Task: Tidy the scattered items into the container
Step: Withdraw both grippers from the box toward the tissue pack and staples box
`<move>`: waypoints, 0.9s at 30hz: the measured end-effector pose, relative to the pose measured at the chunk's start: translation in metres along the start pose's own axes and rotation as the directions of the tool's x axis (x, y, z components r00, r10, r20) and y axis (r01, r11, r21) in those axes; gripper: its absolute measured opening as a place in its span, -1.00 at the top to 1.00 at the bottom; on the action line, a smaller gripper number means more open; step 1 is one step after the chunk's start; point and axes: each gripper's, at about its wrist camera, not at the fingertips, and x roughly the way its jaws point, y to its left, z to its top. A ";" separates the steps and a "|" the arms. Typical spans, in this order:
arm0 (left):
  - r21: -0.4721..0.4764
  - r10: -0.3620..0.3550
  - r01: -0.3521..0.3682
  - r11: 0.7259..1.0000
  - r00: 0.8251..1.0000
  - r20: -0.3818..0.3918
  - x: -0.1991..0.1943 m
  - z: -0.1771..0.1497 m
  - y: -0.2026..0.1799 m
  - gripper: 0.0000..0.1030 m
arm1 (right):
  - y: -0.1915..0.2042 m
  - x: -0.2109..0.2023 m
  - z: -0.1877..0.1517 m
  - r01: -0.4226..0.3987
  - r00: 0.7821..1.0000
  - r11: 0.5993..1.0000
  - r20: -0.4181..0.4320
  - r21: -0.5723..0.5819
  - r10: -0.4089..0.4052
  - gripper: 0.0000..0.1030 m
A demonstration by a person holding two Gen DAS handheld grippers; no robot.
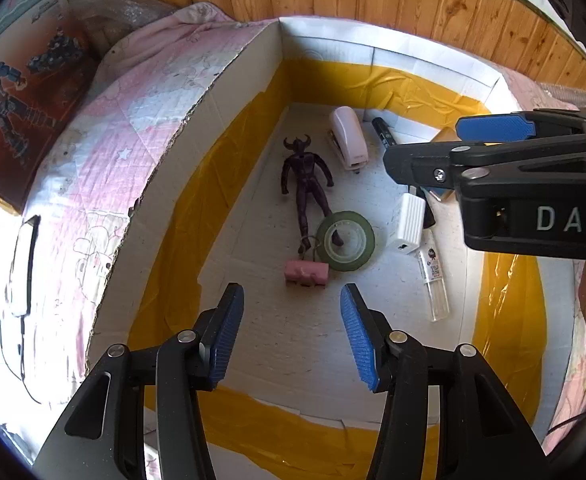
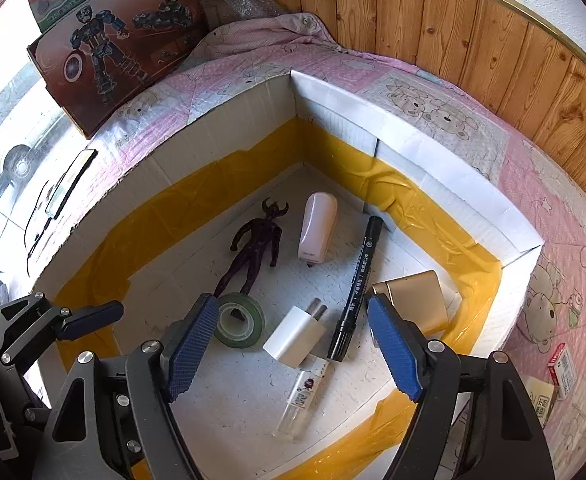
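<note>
- Two claws hang over a white cardboard box (image 2: 433, 152) lined with yellow tape, and both stand wide with nothing between their blue pads.
- The left claw (image 1: 289, 332) has bare box floor under its tips; the nearest thing beyond them is a pink eraser (image 1: 306, 273).
- Just past the eraser, slightly to the right of the left claw's line, lies a green tape roll (image 1: 345, 246), resting over the feet of a dark horned figure (image 1: 307, 184) that stretches away toward the far corner.
- The right claw (image 2: 293, 344) looks down on a clear tube (image 2: 303, 396) with a printed label, lying on the floor between its fingers and closest to the camera.
- Touching the tube's far end is a white charger plug (image 2: 296, 334), its prongs pointing away.
- Right of the plug, a black marker (image 2: 357, 288) runs from near the right finger toward the far wall.
- Behind the right finger, a gold box (image 2: 417, 300) sits against the yellow-taped wall.
- Farther out, between figure and marker, lies a pale pink stapler (image 2: 317, 228).
- Outside the box, a pink quilt (image 2: 553, 216) spreads around it, with a toy carton (image 2: 113, 40) propped at the far left.
- Far right of the right claw, a small red-and-white packet (image 2: 563, 368) lies on the quilt.
</note>
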 end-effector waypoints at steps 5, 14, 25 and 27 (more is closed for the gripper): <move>-0.004 -0.006 0.006 1.000 1.000 0.010 -0.003 0.002 -0.002 -0.03 | -0.005 -0.009 0.000 -0.033 0.999 0.999 0.022 0.029 0.033 -0.52; 0.013 -0.023 0.023 1.000 0.999 0.029 -0.013 0.005 -0.012 -0.03 | 0.004 -0.016 -0.008 -0.036 0.999 0.999 0.018 -0.007 0.036 -0.52; 0.062 -0.086 0.080 0.995 0.990 0.108 -0.048 0.008 -0.041 -0.03 | -0.011 -0.069 -0.023 -0.097 0.985 0.995 0.143 0.009 0.095 -0.52; 0.072 -0.098 0.090 0.993 0.989 0.113 -0.051 0.008 -0.047 -0.03 | -0.014 -0.073 -0.027 -0.108 0.983 0.994 0.154 0.016 0.105 -0.52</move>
